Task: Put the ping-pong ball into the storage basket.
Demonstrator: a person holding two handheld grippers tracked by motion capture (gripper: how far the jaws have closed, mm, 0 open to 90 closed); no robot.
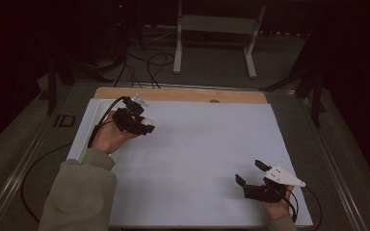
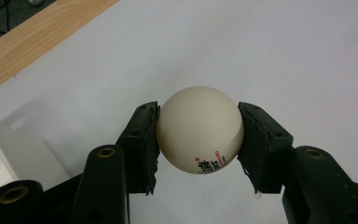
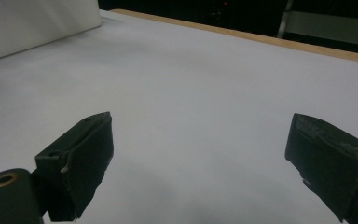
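Counter [image 1: 207, 159] under a white sheet, wooden edge [image 1: 183, 94] along the far side. White tray [image 1: 92, 126] at the left edge, just beside the left hand. Left hand-held gripper [image 2: 199, 135] is clamped on a white ping-pong ball [image 2: 199, 128], both pads tight on its sides, red and black print low on the ball; it's over the sheet near the tray. Right hand-held gripper [image 3: 200, 154] at the near right corner, jaws spread wide, nothing between them.
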